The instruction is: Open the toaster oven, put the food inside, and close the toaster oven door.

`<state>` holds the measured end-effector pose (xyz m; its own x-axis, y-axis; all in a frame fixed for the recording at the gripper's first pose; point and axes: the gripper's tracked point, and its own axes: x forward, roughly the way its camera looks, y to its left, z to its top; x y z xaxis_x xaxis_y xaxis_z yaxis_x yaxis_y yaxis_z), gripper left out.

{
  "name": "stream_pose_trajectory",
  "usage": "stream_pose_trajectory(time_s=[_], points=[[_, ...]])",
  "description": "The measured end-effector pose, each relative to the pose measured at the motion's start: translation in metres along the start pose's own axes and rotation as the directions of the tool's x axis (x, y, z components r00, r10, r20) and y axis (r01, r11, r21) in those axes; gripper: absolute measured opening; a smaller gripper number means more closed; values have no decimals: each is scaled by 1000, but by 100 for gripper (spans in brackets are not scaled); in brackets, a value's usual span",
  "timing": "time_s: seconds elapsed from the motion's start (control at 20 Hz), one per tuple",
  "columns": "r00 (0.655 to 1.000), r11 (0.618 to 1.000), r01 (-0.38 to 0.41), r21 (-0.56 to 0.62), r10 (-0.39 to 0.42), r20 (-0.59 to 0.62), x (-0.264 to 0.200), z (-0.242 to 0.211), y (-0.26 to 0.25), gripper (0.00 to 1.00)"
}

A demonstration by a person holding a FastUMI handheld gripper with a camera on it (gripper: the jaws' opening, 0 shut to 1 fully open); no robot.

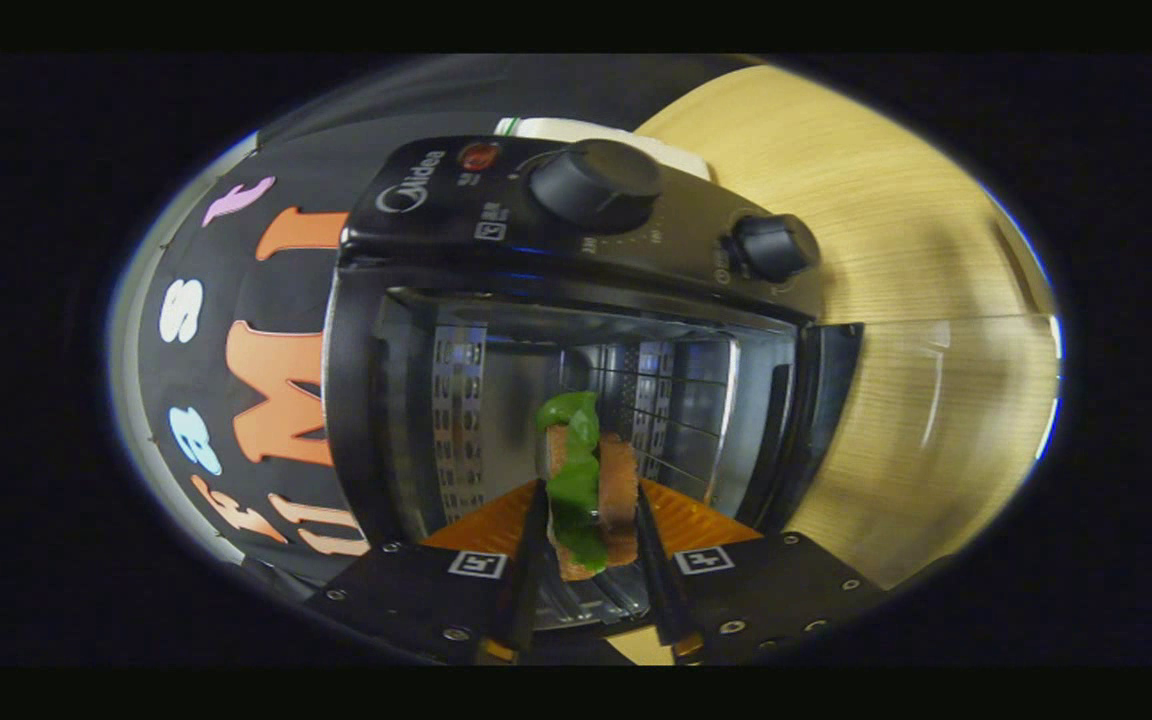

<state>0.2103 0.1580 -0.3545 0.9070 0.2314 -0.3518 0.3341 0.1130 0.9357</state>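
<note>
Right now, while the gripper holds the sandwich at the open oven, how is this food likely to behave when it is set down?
The sandwich is held on edge between the fingers, so it may tip flat once released. Its green leaf hangs loose and looks floppy, so it could slip out. It probably is light and squashes easily.

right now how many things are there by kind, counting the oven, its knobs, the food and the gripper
toaster oven, door open: 1
knobs: 2
food, bread with green leaf: 1
hand-held gripper, fingers closed on the food at the oven mouth: 1
total: 5
</note>
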Motion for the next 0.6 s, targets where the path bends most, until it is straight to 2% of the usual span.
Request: stream_pose_trajectory(time_s=[0.1, 0.2, 0.4, 0.45, 0.55, 0.6], points=[[1000, 1000, 27, 8, -27, 3, -6, 0, -2, 53], [998, 998, 54, -38, -53, 18, -16, 2, -4, 57], [995, 993, 98, -73, -97, 24, -30, 6, -10, 72], [991, 988, 130, -78, -129, 24, -31, 7, -18, 80], [992, 988, 128, -86, -126, 22, -32, 7, -18, 98], [991, 987, 132, -92, -131, 17, -39, 6, -16, 98]])
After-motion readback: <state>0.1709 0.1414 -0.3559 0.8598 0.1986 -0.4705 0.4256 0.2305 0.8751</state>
